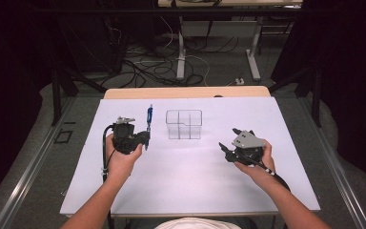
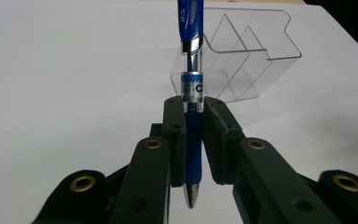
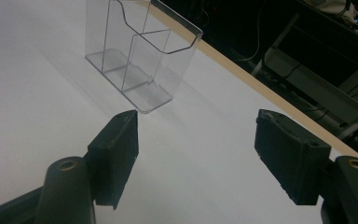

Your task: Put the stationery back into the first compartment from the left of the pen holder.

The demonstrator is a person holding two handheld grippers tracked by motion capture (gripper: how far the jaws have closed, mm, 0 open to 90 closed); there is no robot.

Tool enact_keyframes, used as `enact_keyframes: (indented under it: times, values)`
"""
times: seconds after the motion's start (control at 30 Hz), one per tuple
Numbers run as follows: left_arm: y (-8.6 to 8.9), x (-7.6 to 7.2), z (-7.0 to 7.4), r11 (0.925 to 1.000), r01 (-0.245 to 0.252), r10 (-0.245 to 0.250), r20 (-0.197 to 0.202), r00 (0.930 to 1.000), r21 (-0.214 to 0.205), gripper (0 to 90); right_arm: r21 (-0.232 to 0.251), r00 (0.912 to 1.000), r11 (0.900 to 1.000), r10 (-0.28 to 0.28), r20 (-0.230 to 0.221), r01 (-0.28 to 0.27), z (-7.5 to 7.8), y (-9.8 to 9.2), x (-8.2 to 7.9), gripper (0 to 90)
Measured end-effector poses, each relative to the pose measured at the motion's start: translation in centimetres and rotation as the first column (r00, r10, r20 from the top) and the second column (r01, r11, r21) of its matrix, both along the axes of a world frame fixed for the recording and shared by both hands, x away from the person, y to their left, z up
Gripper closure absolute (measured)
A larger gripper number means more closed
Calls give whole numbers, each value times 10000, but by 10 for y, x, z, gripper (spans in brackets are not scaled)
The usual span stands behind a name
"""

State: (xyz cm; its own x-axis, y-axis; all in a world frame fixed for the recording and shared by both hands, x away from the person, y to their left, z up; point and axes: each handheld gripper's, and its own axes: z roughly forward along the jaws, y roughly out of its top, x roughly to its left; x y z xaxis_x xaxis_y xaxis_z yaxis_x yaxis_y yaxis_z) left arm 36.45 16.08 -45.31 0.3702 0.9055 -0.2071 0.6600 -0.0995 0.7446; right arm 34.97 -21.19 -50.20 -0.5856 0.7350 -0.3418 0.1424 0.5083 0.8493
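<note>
White worktop, dark room behind. Left tongs pinching a blue pen, held upright, off the surface, near the far edge, just left of the clear organizer. Right tongs spread, nothing between them.

Pen cap end cut off by top edge; grip hidden between tongs.

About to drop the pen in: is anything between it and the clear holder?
Nothing visible. The left gripper holds the blue pen upright, and only bare white table lies between it and the clear holder, whose compartments look empty.
</note>
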Motion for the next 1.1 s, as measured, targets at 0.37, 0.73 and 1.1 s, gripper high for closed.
enact_keyframes:
  times: [0.37, 0.73, 1.1]
  values:
    - [-19, -11, 5, 9867, 725, -930, 1402, 9857, 1454, 795, -212, 9993, 9996, 213, 292, -207, 3, 1, -2, 340]
    - [-31, -9, 11, 9614, 1862, -2063, 830, 9750, 2026, 795, -2934, 9765, 9474, 1719, 1300, -1277, 7, 21, -8, 369]
    - [-38, -4, 21, 9455, 2552, -2634, 143, 9646, 2023, 795, -5393, 9025, 8254, 3482, 2534, -1670, 28, 47, -13, 423]
